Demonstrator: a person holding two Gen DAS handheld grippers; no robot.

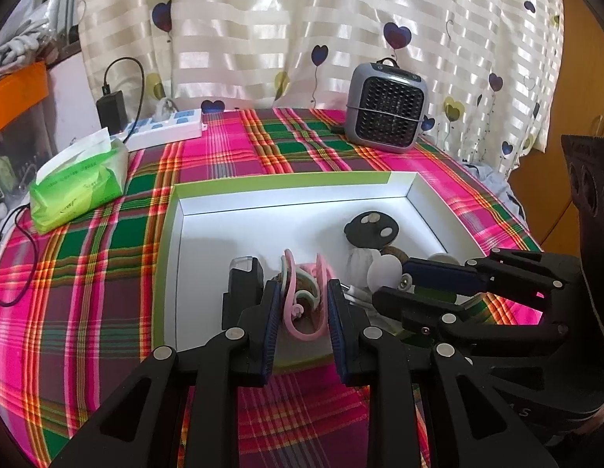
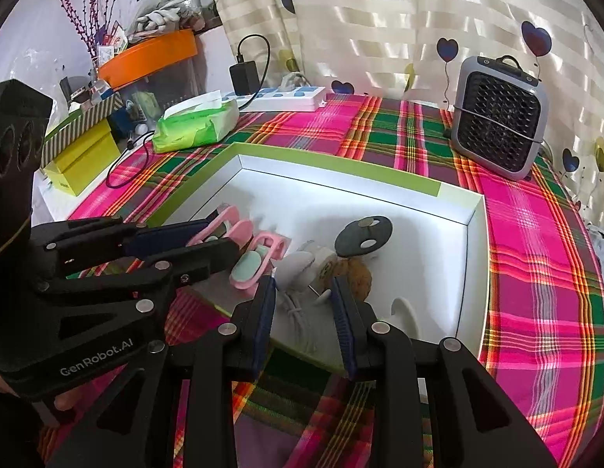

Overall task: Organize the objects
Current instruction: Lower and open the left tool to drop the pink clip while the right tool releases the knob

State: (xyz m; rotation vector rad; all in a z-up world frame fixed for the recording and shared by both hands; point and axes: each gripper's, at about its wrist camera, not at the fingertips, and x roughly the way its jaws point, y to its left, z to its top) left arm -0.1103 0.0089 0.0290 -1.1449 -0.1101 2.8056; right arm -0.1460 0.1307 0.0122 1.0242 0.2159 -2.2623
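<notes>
Pads of our left claw (image 1: 304, 304) pinch the pink clips (image 1: 302, 292) low at six o'clock in the white box (image 1: 294, 199); light, springy plastic, best held across the flats. Our right claw (image 2: 304, 302) closes on a soft grey cord bundle (image 2: 298, 304) (hidden from the left view); only there the tissue pack (image 1: 79, 183) sits at nine.

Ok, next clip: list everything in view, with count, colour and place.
box: one, white with green rim, on plaid cloth
pink clips: about two, pink-mint, in box
black disc: one, silver spots, in box
white bundle: one, white-grey, in box
tissue pack: one, green, left of box
power strip: one, white, back left
heater: one, grey, back right
left gripper: one, black, shut on pink clips
right gripper: one, black, shut on white bundle
</notes>
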